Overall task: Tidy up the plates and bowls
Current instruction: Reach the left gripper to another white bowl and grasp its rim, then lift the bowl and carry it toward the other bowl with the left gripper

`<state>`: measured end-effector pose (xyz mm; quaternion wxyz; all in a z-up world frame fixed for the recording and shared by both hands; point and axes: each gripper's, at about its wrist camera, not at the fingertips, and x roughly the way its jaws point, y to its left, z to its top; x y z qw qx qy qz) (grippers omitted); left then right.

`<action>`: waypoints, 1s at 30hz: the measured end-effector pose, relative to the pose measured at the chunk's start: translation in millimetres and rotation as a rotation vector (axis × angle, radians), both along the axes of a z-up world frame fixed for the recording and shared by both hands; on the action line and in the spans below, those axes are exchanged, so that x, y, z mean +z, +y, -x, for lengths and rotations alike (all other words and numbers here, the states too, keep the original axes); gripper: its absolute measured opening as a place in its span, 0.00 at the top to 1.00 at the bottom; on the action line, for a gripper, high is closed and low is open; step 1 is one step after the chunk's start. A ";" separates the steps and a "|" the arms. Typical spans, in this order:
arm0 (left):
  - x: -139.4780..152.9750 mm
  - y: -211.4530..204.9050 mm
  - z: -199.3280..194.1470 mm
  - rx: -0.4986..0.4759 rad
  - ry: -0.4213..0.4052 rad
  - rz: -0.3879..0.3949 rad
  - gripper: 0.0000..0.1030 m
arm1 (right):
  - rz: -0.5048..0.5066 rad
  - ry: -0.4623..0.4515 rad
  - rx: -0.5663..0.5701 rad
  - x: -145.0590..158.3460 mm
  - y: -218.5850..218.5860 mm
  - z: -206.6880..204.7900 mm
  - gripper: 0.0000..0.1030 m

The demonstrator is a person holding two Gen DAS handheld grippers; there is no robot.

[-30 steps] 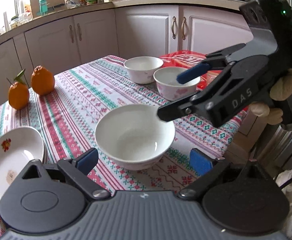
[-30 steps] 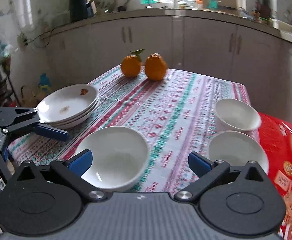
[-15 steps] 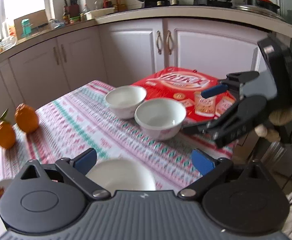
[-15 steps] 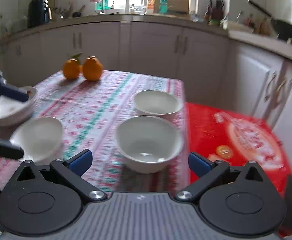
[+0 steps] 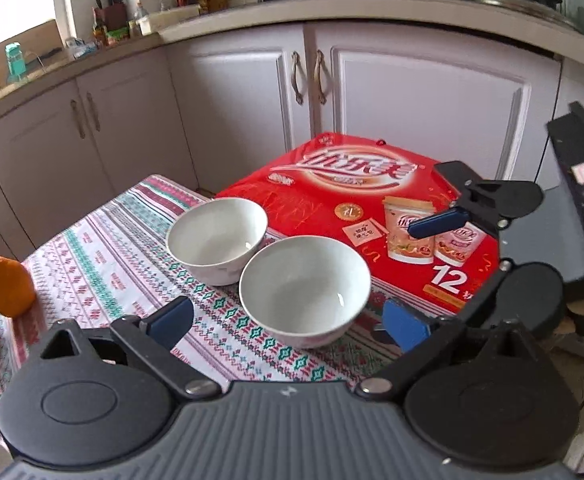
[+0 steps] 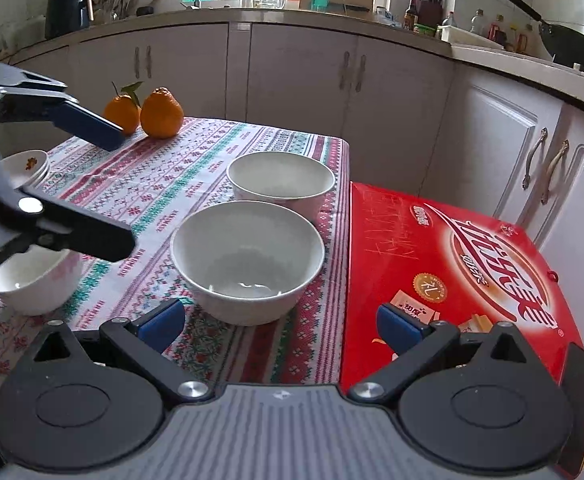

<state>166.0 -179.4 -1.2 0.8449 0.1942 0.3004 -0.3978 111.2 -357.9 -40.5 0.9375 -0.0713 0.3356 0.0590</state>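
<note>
Two white bowls stand side by side on the patterned tablecloth (image 5: pixel 91 264) next to a red box. The nearer bowl (image 5: pixel 304 292) (image 6: pixel 247 256) lies just ahead of both grippers. The farther bowl (image 5: pixel 215 240) (image 6: pixel 281 180) touches or nearly touches it. My left gripper (image 5: pixel 287 322) (image 6: pixel 125 188) is open and holds nothing. My right gripper (image 6: pixel 279 326) (image 5: pixel 394 280) is also open and empty, coming in from the box side. A third white bowl (image 6: pixel 31 280) sits under the left gripper's fingers in the right wrist view. A stack of flowered plates (image 6: pixel 27 164) stands behind it.
The red carton (image 5: pixel 352 184) (image 6: pixel 452 260) butts against the table's edge beside the bowls. Two oranges (image 6: pixel 143 112) (image 5: pixel 7 286) sit at the table's far end. White kitchen cabinets (image 6: pixel 292 80) and a cluttered counter run close behind the table.
The left wrist view has swung off the single bowl onto the pair beside the red box. The right wrist view has turned rightward and come closer to the same pair. Both jaws stay open.
</note>
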 end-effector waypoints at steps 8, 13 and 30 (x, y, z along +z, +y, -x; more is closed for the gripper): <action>-20.5 -16.3 -43.7 0.024 0.145 0.010 0.05 | -0.034 0.031 0.071 -17.8 -0.4 -20.6 0.00; -31.4 -23.9 -64.6 0.045 0.207 -0.006 0.22 | -0.056 0.023 0.106 -19.2 1.9 -28.0 0.09; -43.8 -49.6 -87.9 -0.020 0.276 -0.072 0.44 | -0.057 0.008 0.152 -19.3 1.9 -29.3 0.17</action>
